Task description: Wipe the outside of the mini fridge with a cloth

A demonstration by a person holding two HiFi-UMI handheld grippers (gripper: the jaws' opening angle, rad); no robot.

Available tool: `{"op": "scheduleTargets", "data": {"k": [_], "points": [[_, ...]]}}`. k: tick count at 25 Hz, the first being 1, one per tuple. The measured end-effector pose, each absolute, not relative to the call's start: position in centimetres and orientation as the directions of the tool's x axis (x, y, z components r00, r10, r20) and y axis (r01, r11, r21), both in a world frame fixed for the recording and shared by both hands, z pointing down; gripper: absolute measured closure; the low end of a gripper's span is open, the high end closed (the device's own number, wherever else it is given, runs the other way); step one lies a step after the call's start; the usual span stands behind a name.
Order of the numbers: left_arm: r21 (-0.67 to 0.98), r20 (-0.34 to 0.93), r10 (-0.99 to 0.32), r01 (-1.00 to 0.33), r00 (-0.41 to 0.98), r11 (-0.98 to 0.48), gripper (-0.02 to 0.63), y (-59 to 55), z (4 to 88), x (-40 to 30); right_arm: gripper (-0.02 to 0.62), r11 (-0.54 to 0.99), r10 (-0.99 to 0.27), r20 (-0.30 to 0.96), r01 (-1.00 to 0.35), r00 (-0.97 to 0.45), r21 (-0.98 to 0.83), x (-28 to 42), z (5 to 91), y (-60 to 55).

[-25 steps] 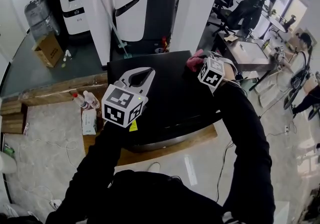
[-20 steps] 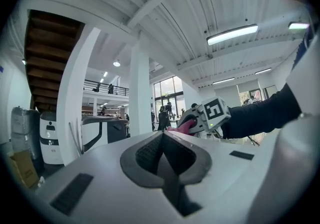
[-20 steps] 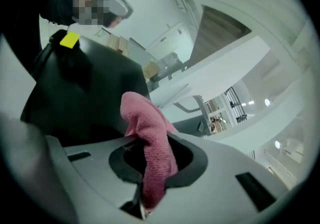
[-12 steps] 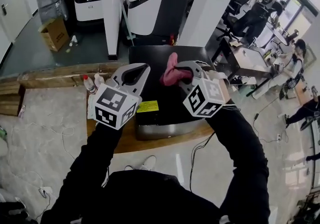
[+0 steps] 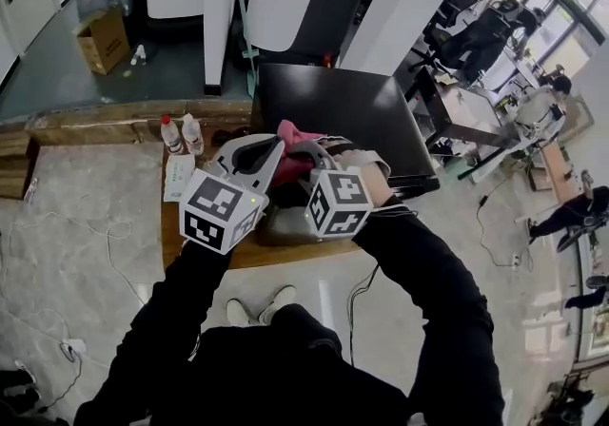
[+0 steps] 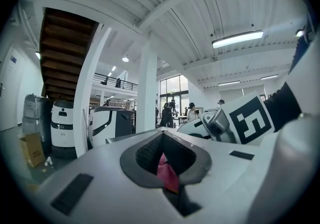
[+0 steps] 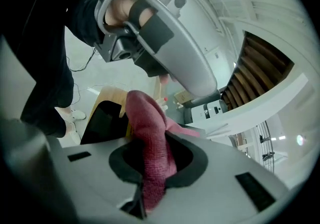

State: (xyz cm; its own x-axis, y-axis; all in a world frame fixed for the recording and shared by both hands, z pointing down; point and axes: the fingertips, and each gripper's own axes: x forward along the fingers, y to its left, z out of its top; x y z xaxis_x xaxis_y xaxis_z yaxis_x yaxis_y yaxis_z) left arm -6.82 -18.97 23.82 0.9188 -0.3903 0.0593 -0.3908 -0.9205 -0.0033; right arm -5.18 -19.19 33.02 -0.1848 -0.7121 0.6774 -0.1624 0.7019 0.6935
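Pink cloth (image 5: 297, 141), one, gripped by left hand-held gripper (image 5: 277, 145) and right hand-held gripper (image 5: 310, 154).

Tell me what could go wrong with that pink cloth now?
The left gripper and right gripper both seem shut on the pink cloth; pulling apart could yank it loose. Bunched like this, it might wipe the mini fridge poorly. The bottles stand close to the left arm and could get knocked over.
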Motion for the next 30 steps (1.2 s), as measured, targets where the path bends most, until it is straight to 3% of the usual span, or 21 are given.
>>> {"op": "scheduleTargets", "data": {"k": [9,30], "points": [[-0.037,0.063,-0.403,-0.401,0.913,-0.915,0.6,-15.9,23.3,-3.4,0.54,0.719,-0.695,0.694,-0.177,-0.191,0.671,-1.2,33.3,-17.9],[-0.049,0.056,-0.41,-0.408,0.91,-0.912,0.6,-5.2,22.0,20.7,0.54,0.727,-0.682,0.715,-0.245,-0.152,0.641,27.6,32.9,-7.7]]}}
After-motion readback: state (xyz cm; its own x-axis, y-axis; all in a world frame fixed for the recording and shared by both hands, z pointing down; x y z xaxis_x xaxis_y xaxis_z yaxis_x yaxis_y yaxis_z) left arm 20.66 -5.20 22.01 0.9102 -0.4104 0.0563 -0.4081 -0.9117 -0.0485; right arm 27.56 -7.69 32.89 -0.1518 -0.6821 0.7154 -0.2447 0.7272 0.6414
